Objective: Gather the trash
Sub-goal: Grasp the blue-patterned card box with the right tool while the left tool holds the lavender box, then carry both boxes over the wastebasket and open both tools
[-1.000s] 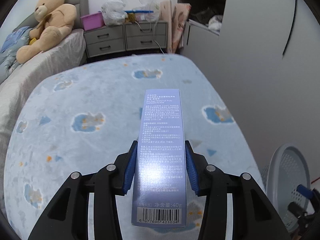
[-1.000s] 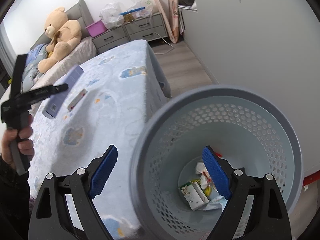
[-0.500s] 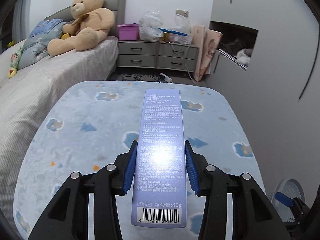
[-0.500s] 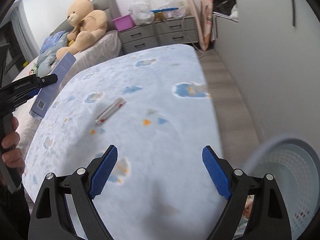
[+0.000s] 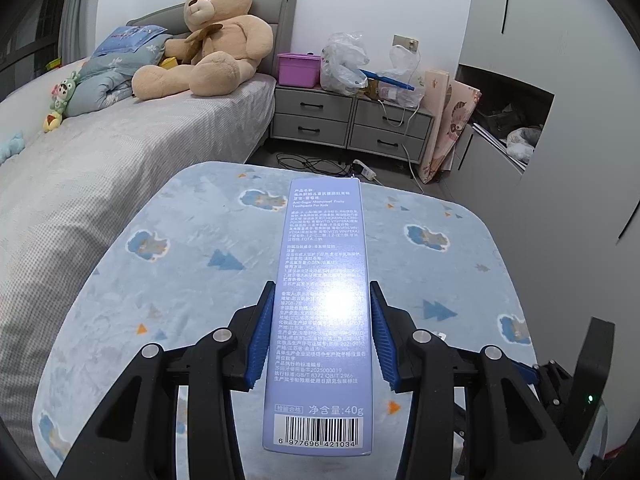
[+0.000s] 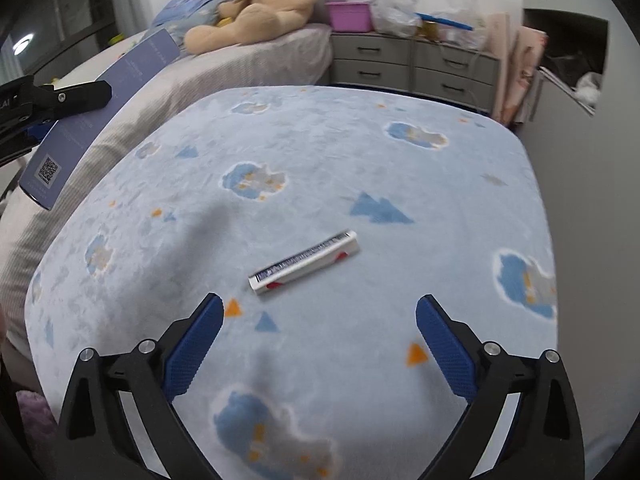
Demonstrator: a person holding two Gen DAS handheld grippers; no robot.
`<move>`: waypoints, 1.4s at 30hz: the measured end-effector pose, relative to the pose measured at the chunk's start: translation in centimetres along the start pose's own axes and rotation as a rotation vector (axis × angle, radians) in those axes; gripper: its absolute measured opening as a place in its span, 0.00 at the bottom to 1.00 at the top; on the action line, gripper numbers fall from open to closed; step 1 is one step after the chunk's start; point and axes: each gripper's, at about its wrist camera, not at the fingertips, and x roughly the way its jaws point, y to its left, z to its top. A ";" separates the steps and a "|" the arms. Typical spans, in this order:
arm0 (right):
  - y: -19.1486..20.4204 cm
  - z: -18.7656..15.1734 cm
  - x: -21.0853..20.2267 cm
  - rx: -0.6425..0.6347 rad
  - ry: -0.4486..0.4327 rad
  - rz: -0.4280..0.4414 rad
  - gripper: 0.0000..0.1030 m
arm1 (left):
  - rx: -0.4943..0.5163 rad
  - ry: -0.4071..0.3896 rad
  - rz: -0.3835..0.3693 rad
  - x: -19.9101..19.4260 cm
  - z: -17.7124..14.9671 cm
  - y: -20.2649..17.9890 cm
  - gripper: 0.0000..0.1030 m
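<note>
The left gripper point(image 5: 322, 336) is clamped on a long purple toothpaste box point(image 5: 322, 280), its blue pads pressing both long sides, the barcode end nearest the camera and the far end pointing over the blue cloud-print blanket point(image 5: 180, 264). The right gripper point(image 6: 320, 344) has just been opening its jaws; they stand wide apart with nothing between them, above the same blanket. Just beyond them lies a small white carton point(image 6: 304, 262), flat and slanted, near the middle of the blanket. Farther off, a teddy bear point(image 5: 212, 40) sits on the grey bed point(image 5: 100, 152) at left, with grey drawers point(image 5: 352, 120) beyond.
</note>
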 end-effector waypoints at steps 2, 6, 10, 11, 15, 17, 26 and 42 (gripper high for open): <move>-0.1 0.6 1.0 -0.033 0.019 0.034 0.94 | -0.010 0.001 0.003 0.1 0.1 0.3 0.42; 0.5 1.3 2.9 -0.123 0.052 0.053 0.94 | -0.038 -0.001 0.008 0.2 0.4 1.1 0.42; 0.9 1.8 4.3 -0.197 0.077 0.061 0.94 | -0.069 -0.001 0.010 0.3 0.8 2.0 0.42; 0.9 1.9 4.5 -0.206 0.080 0.061 0.94 | -0.075 -0.001 0.011 0.3 0.8 2.1 0.42; 1.0 2.4 5.6 -0.226 0.097 0.084 0.94 | -0.088 0.004 0.019 0.6 0.9 2.5 0.42; 1.0 2.6 6.0 -0.234 0.101 0.088 0.94 | -0.089 0.007 0.023 0.8 0.9 2.6 0.42; 1.7 2.7 7.9 -0.302 0.123 0.064 0.93 | -0.093 0.014 0.031 1.3 1.0 2.8 0.42; 1.0 0.9 3.5 -0.169 0.054 0.059 0.82 | -0.073 0.021 0.003 1.2 0.6 1.9 0.42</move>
